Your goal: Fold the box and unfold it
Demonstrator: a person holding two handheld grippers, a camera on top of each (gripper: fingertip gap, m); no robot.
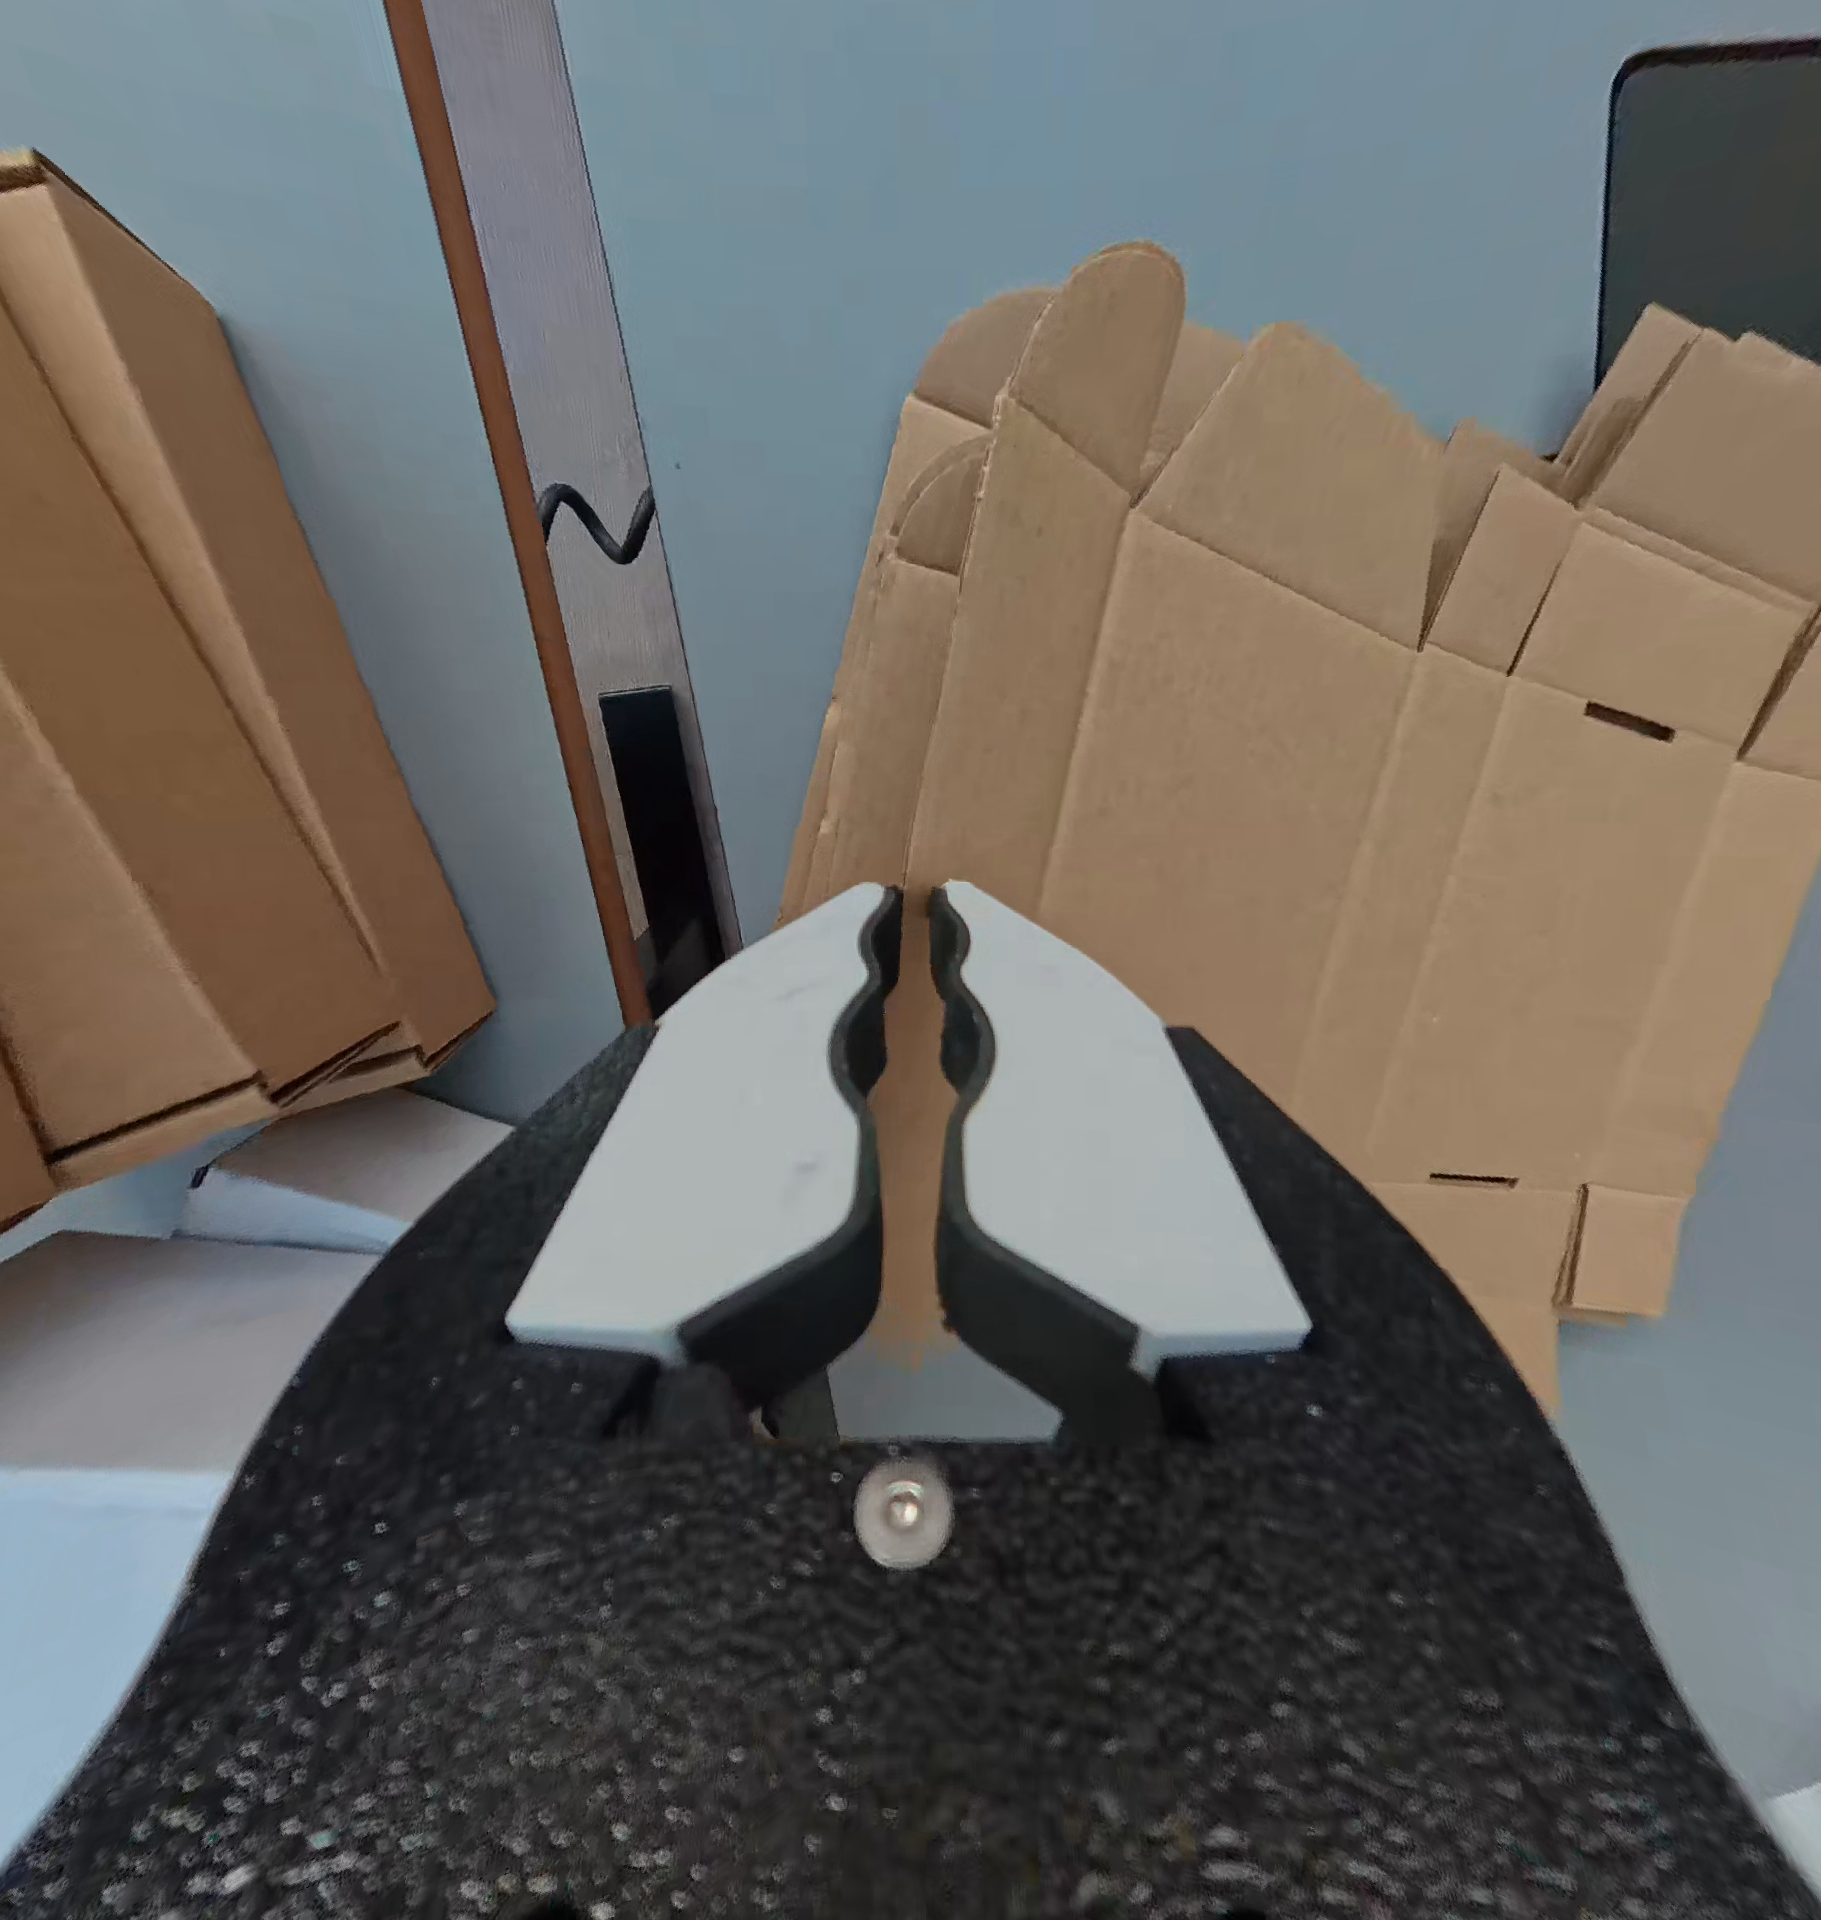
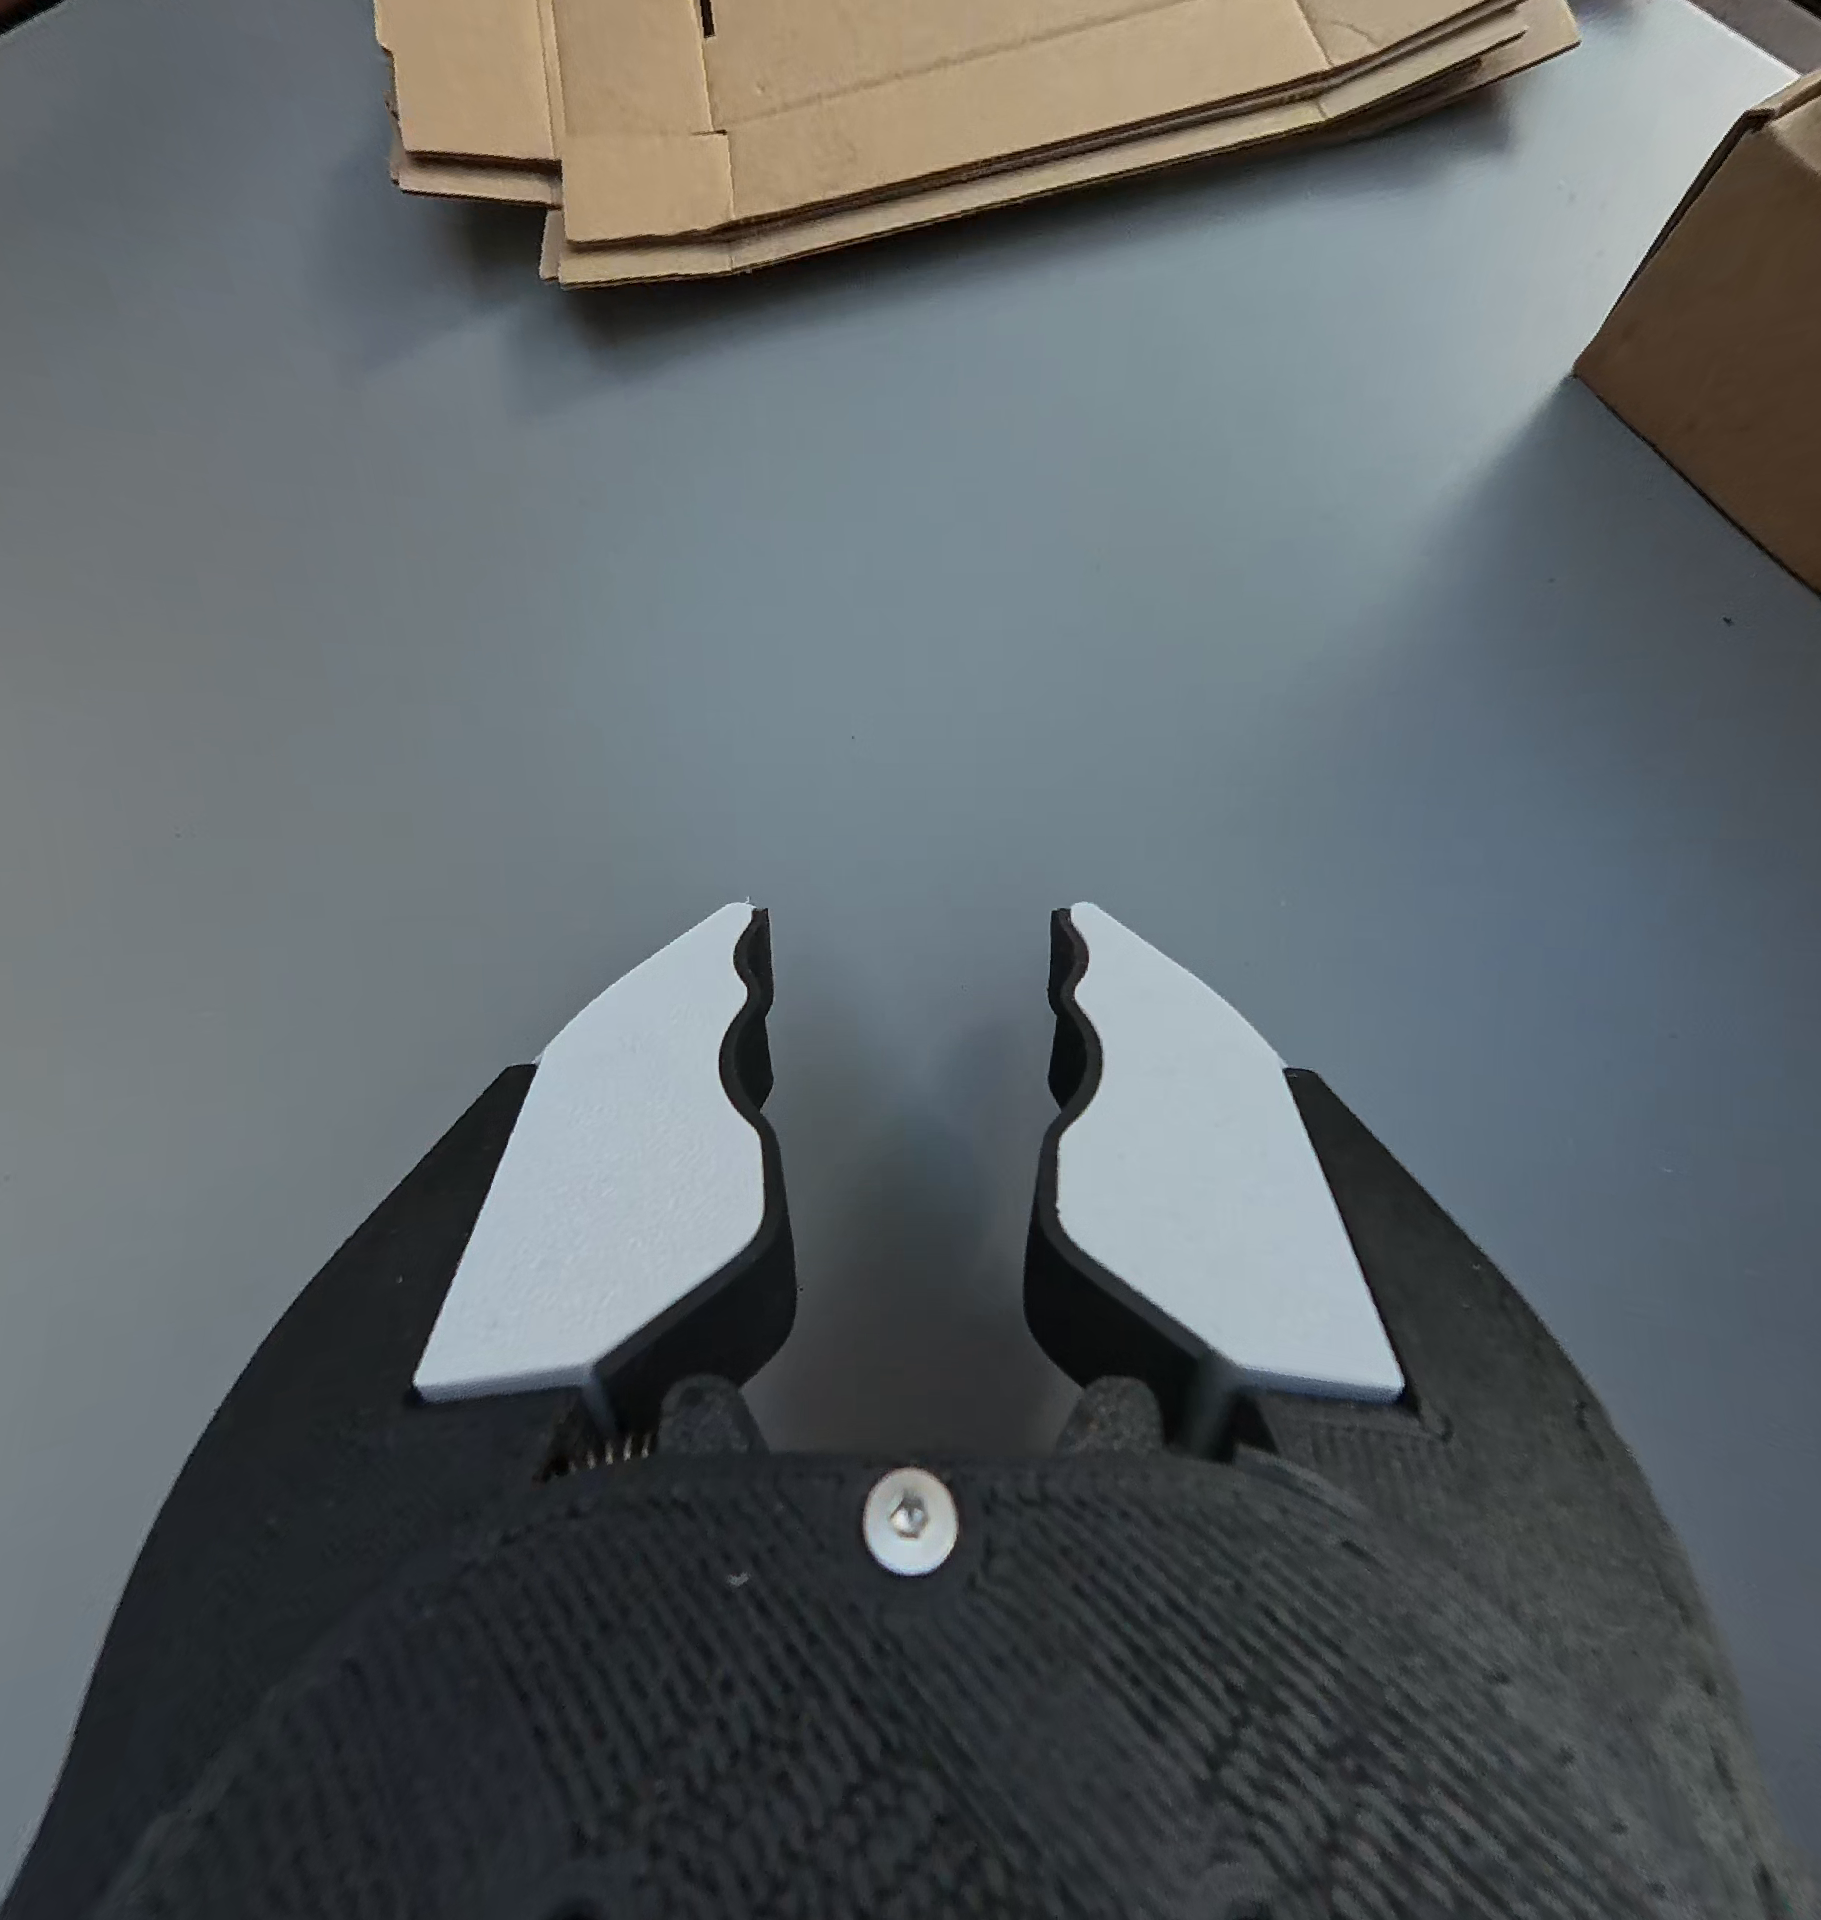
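**Left gripper pinches a flat box blank; right gripper hangs open over the table**

In the left wrist view, the left gripper (image 1: pixel 914 902) has its two grey-faced fingers (image 1: pixel 740 1122) drawn nearly together, and a thin edge of brown cardboard runs up the narrow gap between their black pads. That edge belongs to the unfolded box blank (image 1: pixel 1332 831), which fills the right half of the view: a flat, creased sheet with rounded tabs at its far end and small slots cut in its panels. More blanks lie under it, their edges peeking out on the left side. The sheet lies over the grey table (image 1: pixel 781 260). To the left sits a folded cardboard box (image 1: pixel 158 675), tilted in the frame, well apart from the blank. Between them a dark strip with a brown edge (image 1: pixel 563 540) crosses the view, and a dark panel (image 1: pixel 1737 208) shows at the upper right.

In the right wrist view, the right gripper (image 2: pixel 908 920) holds nothing; its fingers (image 2: pixel 615 1174) stand well apart above bare grey table (image 2: pixel 781 623). A stack of flat cardboard blanks (image 2: pixel 937 125) lies at the far edge, and the corner of a folded cardboard box (image 2: pixel 1747 364) rests at the right.
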